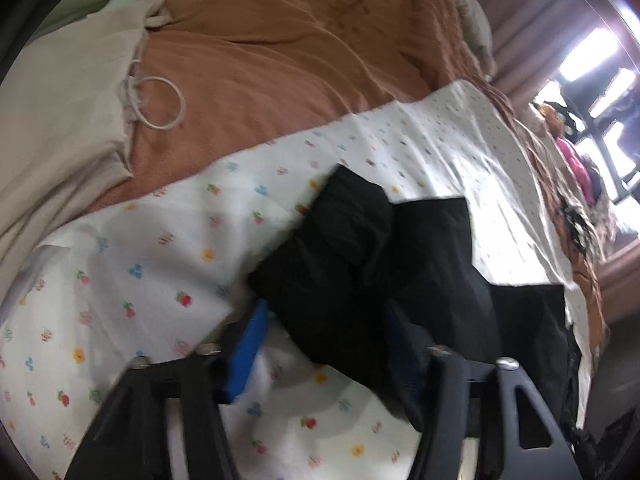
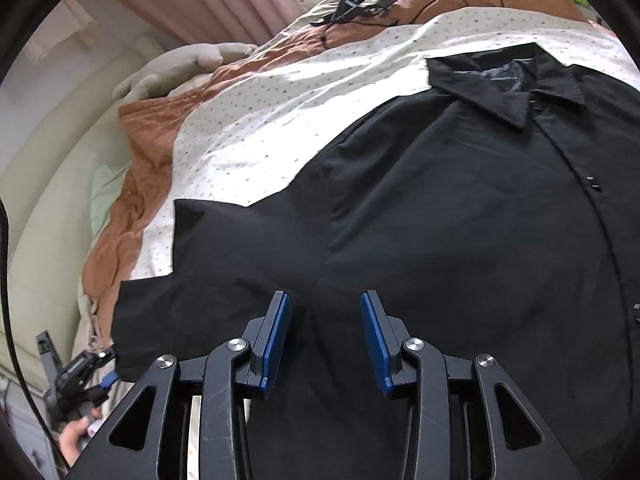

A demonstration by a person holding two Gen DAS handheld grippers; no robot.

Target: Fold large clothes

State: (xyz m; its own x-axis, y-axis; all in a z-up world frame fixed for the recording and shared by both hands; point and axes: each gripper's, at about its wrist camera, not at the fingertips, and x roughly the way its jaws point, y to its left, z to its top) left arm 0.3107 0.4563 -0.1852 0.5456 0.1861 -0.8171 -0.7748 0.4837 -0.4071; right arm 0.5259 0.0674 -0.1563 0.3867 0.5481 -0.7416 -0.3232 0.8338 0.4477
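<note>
A black collared button-up shirt [image 2: 460, 208] lies front up on a white sheet with small coloured prints [image 2: 260, 112] on a bed. My right gripper [image 2: 324, 304] is open, its blue pads hovering just above the shirt's lower left side. In the left wrist view my left gripper [image 1: 324, 320] is open with a rumpled corner of the black shirt [image 1: 340, 248] lying between its blue pads. The left gripper also shows in the right wrist view [image 2: 108, 376], at the shirt's lower left corner.
An orange-brown blanket [image 1: 280, 52] lies under the white sheet [image 1: 140, 264]. A beige cloth with a white cord [image 1: 64, 92] lies at the left. Black cables [image 2: 360, 4] and piled clothes [image 1: 576, 168] lie at the bed's far side. Pink curtains [image 2: 200, 0] hang behind.
</note>
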